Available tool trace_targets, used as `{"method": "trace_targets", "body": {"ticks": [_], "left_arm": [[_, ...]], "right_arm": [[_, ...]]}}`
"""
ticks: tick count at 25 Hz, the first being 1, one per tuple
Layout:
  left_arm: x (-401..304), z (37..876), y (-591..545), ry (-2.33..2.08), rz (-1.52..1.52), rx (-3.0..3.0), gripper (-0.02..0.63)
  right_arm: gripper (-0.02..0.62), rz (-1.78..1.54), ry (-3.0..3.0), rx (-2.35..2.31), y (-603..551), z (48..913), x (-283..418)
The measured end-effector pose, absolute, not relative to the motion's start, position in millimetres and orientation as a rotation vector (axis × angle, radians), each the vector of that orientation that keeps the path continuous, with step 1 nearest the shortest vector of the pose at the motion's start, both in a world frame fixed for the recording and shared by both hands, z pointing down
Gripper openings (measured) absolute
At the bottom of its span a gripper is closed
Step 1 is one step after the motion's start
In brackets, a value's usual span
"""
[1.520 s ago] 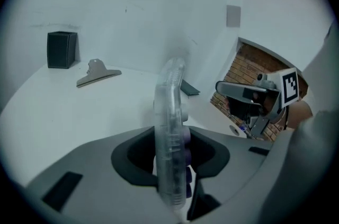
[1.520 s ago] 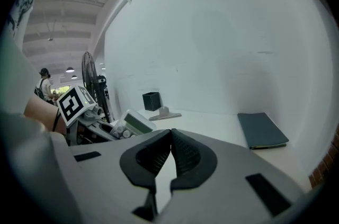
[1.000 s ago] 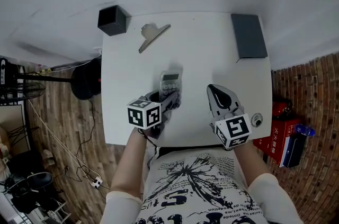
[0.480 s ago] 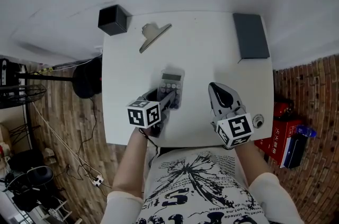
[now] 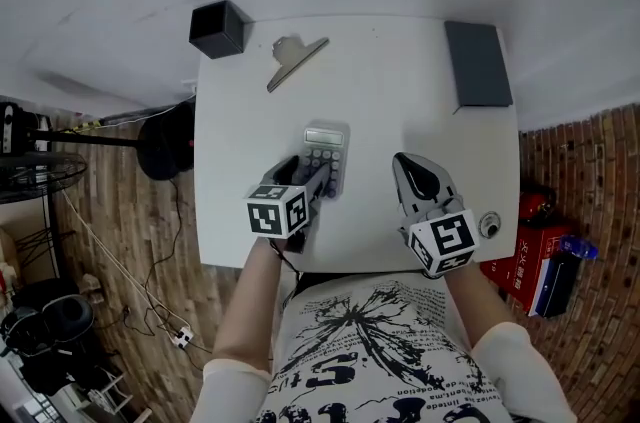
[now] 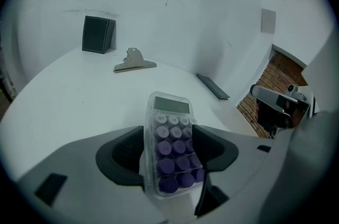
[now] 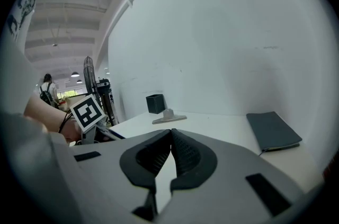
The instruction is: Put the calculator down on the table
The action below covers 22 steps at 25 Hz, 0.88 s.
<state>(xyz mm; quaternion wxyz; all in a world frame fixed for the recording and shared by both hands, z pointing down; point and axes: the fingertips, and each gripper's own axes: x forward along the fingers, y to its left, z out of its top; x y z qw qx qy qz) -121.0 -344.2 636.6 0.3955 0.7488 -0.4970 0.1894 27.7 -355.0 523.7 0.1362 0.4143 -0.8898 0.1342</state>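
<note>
The left claw (image 5: 318,179) sits at about 7 o'clock on the counter (image 5: 400,81), aimed toward 1 o'clock and tilted downward. Its jaws are opening, with the calculator (image 5: 325,151) between them and the pads no longer pinching it. The right claw (image 5: 404,163) sits at 5 o'clock, aimed toward 11 o'clock, jaws together tip to tip, and both bare forearms (image 5: 248,301) reach in from 6 o'clock.
</note>
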Motion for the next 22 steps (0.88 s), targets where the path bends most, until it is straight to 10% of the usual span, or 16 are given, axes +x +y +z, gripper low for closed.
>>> {"method": "trace_targets", "body": {"ticks": [8, 22], "left_arm": [[-118, 551, -342, -1.358, 0.473, 2.154, 0.278], [-144, 382, -311, -1.471, 0.161, 2.472, 0.040]], "right_arm": [[0.014, 0.306, -2.600, 1.196, -342, 500, 19], [0.014, 0.085, -2.652, 1.262, -312, 414, -5]]}}
